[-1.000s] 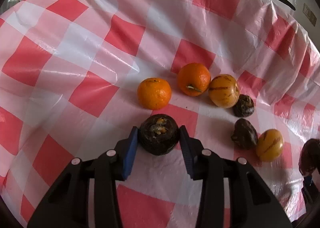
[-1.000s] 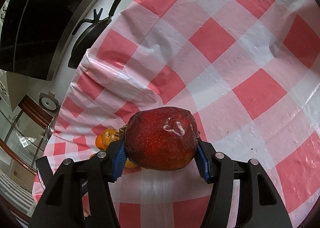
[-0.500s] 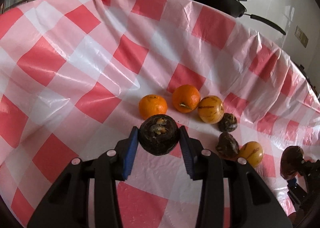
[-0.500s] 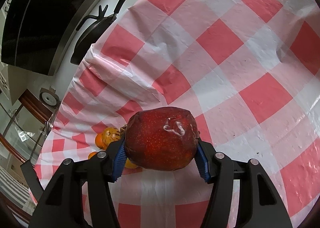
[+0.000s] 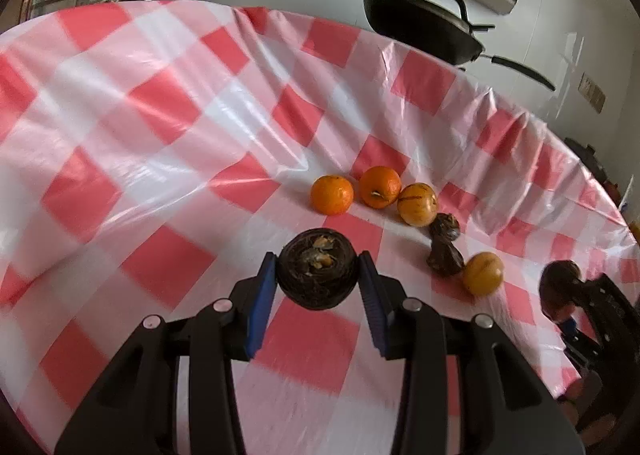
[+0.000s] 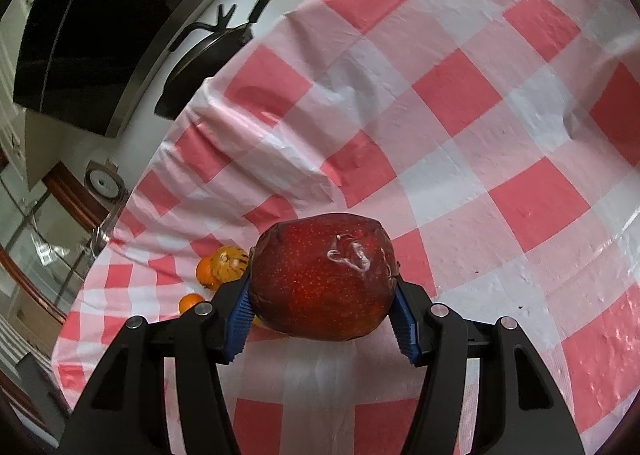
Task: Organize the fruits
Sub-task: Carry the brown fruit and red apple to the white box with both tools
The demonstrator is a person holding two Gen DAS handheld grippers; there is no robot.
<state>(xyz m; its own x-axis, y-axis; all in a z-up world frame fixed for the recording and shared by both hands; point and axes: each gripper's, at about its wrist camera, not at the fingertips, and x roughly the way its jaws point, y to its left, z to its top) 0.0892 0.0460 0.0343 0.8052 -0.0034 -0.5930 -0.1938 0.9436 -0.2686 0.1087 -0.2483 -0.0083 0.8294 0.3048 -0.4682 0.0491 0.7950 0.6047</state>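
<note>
The left gripper (image 5: 318,279) has its blue ribbed fingers (image 5: 262,301) pinching a dark fruit (image 5: 318,273), round and wrinkled, its rough top split to show pale orange flesh; it is held above the bench (image 5: 152,103). The right gripper (image 6: 322,311) pinches an apple (image 6: 322,279), deep red, speckled with fine pale dots, its skin puckered and shrivelled, with a whitish scar near the top. Its fingers (image 6: 240,313) press on both sides of it.

The bench is covered by a glossy, creased plastic cloth (image 5: 192,159) in red, pink and white checks, draping over the far edge. Near that far edge, to the right, the other fruits lie in a loose line: two oranges (image 5: 332,194) with dimpled peel, side by side and almost touching, then a smooth yellow fruit (image 5: 417,204) with dark stripes, two small shrivelled brown fruits (image 5: 444,227) touching each other, and another yellow one (image 5: 483,273) just beside them.

Beyond the bench a black pan (image 5: 420,29) with a long handle sits against a white wall.
</note>
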